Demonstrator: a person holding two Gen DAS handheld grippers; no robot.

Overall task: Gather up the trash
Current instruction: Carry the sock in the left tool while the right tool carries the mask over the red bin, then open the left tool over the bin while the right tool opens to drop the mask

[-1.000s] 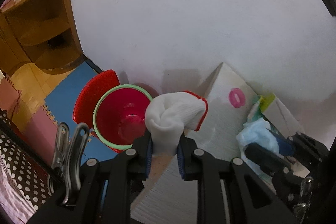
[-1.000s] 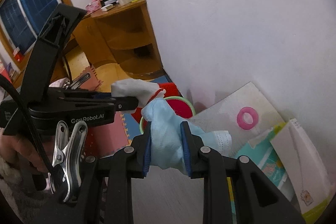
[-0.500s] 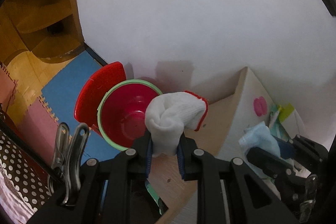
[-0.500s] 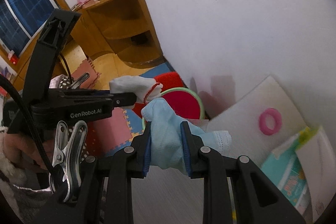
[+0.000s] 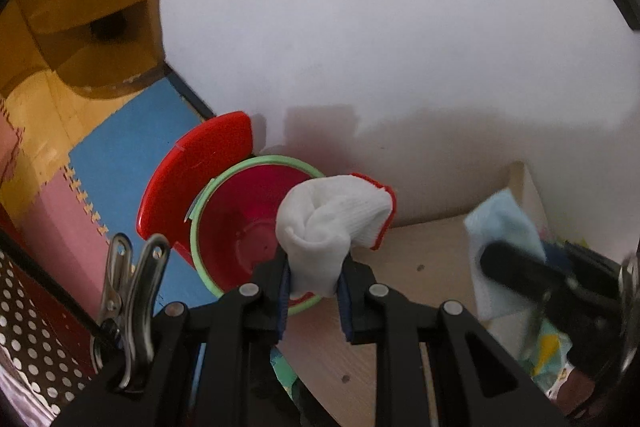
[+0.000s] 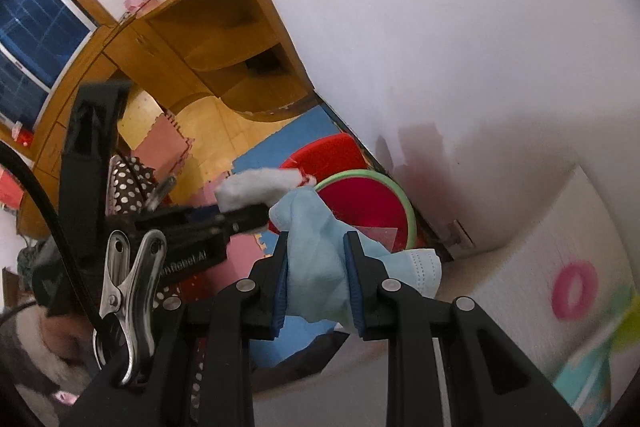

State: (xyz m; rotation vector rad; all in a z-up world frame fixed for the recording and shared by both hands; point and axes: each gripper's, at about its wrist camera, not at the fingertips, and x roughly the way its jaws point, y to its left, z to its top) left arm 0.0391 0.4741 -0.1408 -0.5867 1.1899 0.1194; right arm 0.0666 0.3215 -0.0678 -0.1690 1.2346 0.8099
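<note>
Here, one white glove (image 5: 332, 223), one blue mask (image 6: 316, 267) (one red bin (image 5: 240, 227)).

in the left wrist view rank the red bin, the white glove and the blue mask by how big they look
1. red bin
2. white glove, though it sits nearer the camera, so its look is inflated
3. blue mask, partly hidden by the right gripper

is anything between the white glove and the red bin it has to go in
Nothing visible. The white glove, clamped in the left gripper, hangs near the red bin, whose mouth is open; its red lid sits tipped behind the rim.
</note>
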